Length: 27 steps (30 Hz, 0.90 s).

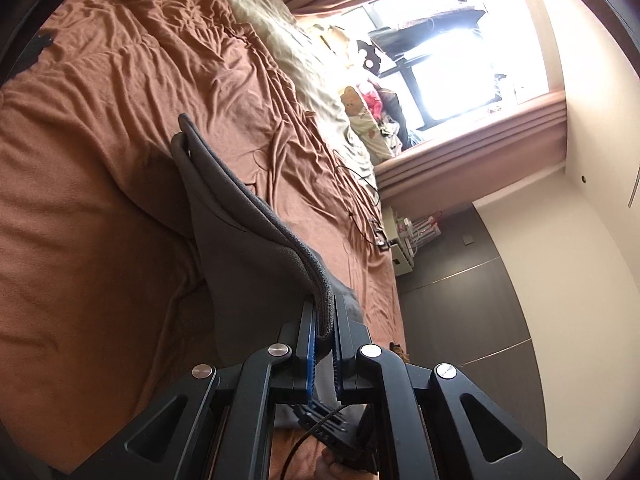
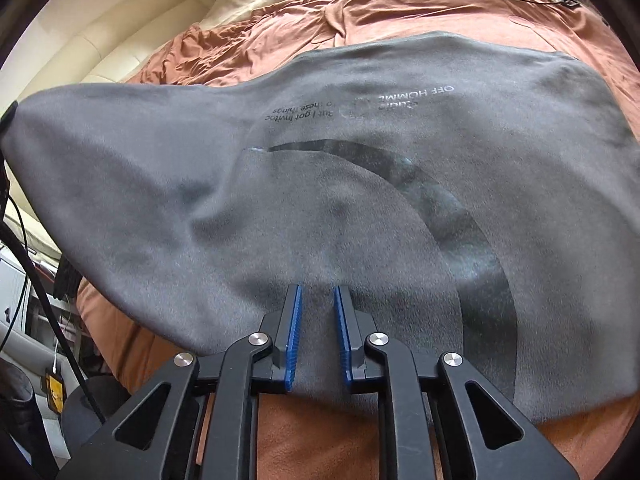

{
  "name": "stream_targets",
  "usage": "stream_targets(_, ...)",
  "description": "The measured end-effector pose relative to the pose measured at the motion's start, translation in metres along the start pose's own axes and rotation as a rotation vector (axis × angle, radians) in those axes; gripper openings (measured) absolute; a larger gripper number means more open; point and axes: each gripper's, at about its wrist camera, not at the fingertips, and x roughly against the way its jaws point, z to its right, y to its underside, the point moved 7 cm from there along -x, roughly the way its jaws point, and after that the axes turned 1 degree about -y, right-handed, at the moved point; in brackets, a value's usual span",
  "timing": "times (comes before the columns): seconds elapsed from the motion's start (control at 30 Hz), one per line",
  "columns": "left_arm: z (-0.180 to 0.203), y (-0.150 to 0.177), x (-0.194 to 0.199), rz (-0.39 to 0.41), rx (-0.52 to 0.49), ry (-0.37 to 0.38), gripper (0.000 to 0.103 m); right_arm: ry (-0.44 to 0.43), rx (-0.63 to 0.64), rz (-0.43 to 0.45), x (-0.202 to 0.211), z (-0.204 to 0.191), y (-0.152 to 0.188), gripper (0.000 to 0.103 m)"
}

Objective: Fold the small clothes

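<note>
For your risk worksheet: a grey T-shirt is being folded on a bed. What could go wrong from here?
1. The left hand-held gripper pinches only the grey T-shirt edge; it may slip.
2. The right hand-held gripper has fabric between parted jaws, so it may bunch.
3. The rumpled brown bedspread could crease the fold.

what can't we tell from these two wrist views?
- Right wrist view: whether the right hand-held gripper actually pinches the grey shirt; the pads straddle the fabric with a gap between them.
- Right wrist view: the shirt's print is upside down, partly smeared.
- Left wrist view: the shirt's lower part, behind the left hand-held gripper.
- Left wrist view: the window is overexposed.
</note>
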Motion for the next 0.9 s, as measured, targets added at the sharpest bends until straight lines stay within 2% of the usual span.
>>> stream_targets(0.07, 0.009, 0.000, -0.004, -0.007, -0.004, 0.017, 0.006, 0.001, 0.008, 0.003, 0.003, -0.001, 0.006, 0.009)
stream_targets(0.2, 0.025, -0.001, -0.012, -0.038, 0.027, 0.096, 0.006, -0.005, 0.021, 0.010, 0.006, -0.006, 0.016, 0.008)
stream_targets(0.4, 0.053, -0.005, -0.020, -0.059, 0.007, 0.149, 0.006, -0.039, 0.001, 0.006, 0.005, -0.006, 0.026, 0.005)
stream_targets(0.67, 0.077, 0.002, -0.039, -0.108, -0.027, 0.167, 0.006, -0.091, -0.022, -0.006, 0.016, -0.002, 0.036, 0.005)
stream_targets(0.9, 0.103, 0.017, -0.061, -0.162, -0.063, 0.189, 0.006, -0.111, -0.107, 0.089, 0.064, 0.028, 0.027, 0.005)
